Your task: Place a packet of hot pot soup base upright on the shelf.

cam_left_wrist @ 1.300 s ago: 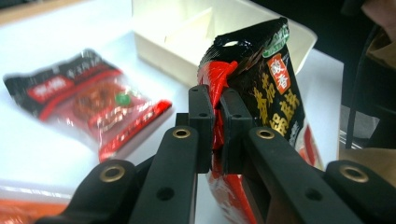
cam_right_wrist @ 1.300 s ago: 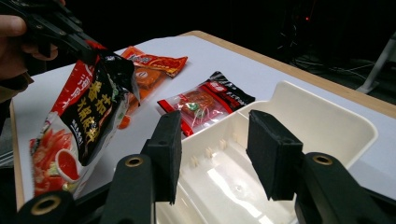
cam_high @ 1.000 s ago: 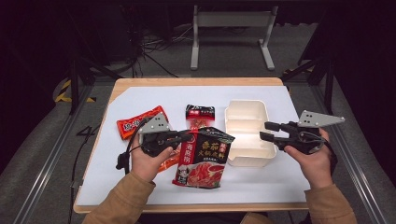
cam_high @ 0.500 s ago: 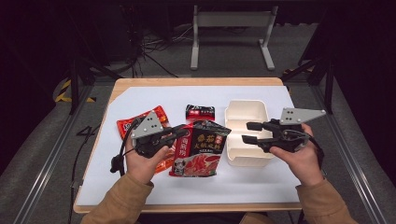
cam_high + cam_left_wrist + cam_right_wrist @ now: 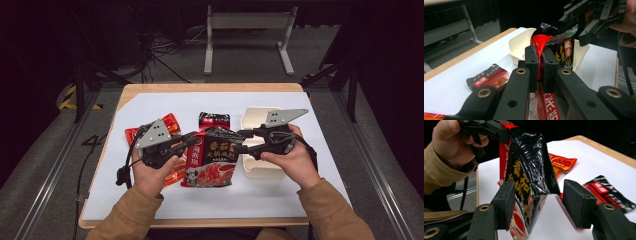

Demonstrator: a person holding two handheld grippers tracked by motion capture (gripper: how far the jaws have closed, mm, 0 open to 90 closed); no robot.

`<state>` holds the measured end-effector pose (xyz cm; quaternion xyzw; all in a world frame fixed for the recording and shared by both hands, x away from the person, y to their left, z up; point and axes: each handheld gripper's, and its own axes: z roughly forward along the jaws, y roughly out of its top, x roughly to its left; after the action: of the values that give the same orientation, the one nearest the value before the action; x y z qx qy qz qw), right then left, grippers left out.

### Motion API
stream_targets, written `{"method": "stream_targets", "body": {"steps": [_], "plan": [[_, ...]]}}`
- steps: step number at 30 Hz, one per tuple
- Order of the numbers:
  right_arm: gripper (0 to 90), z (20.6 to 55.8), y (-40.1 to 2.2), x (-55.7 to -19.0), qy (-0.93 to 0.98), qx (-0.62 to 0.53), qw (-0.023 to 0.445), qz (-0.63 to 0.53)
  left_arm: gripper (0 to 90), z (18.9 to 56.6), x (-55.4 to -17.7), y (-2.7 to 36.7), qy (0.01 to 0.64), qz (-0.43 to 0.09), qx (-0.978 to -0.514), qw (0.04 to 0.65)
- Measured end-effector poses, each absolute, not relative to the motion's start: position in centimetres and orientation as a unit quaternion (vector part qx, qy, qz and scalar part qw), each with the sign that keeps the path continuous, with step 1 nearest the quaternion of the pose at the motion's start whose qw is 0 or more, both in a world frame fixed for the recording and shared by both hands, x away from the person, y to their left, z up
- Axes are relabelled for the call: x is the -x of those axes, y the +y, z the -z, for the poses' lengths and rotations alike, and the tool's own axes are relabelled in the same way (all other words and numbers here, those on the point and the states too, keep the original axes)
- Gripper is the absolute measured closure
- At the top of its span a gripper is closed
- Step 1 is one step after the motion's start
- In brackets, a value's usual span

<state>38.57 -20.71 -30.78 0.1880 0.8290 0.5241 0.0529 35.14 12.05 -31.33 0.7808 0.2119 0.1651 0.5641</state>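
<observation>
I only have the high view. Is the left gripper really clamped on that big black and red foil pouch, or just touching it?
Observer: Clamped. The left gripper pinches the red edge of the big black and red foil pouch between shut jaws.
Operator: And the right one?
Observer: The right gripper has just been opening its jaws; the pouch's edge sits between them, with a clear gap at one pad.
Operator: Is the pouch off the table?
Observer: Yes, it hangs from the left gripper.

a wooden table (image 5: pixel 210 88) sits in the middle of the high view, covered by a white sheet (image 5: pixel 150 195). on the sheet lie a red packet (image 5: pixel 170 122) at centre left, a small dark packet (image 5: pixel 214 120) at centre, and a cream box (image 5: pixel 255 117) at centre right.
</observation>
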Motion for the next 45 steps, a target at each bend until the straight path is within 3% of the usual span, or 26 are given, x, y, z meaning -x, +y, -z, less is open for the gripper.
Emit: {"method": "stream_targets", "body": {"steps": [14, 21, 30, 37, 45], "plan": [[49.1, 31.8, -18.5, -39.7, 0.835, -0.181, 0.018, -0.519, 85.6, 31.4, -35.0, 11.9, 0.206, -0.171, -0.779, 0.567], [71.5, 31.5, -18.1, -39.6, 0.849, -0.158, 0.032, -0.503, 85.1, 31.4, -34.9, 12.0, 0.202, -0.166, -0.778, 0.571], [75.7, 29.9, -17.8, -39.4, 0.858, -0.161, 0.048, -0.485, 82.0, 31.5, -35.4, 12.7, 0.212, -0.143, -0.773, 0.580], [77.1, 28.3, -17.1, -39.4, 0.859, -0.161, 0.064, -0.483, 71.8, 31.4, -35.5, 13.6, 0.219, -0.144, -0.767, 0.586], [77.3, 27.0, -17.3, -40.2, 0.860, -0.163, 0.071, -0.478, 51.4, 30.9, -35.3, 15.1, 0.240, -0.149, -0.749, 0.599]]}}
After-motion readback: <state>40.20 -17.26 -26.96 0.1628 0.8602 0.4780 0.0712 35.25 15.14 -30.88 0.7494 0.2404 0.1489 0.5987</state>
